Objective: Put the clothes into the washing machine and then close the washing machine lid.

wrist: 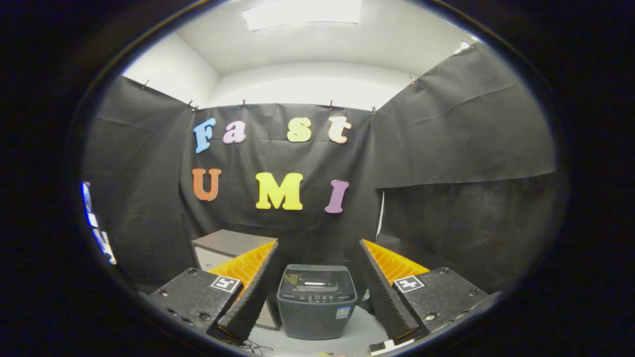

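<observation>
The booth wall (446,148) of black cloth encloses the scene on the left, far and right sides. A grey cabinet (223,245) stands at the far left. The washing machine (316,305) sits on the pale floor (357,329), lid down, directly ahead between the fingers. The tool (317,322) is spread wide apart, gripping nothing.
</observation>
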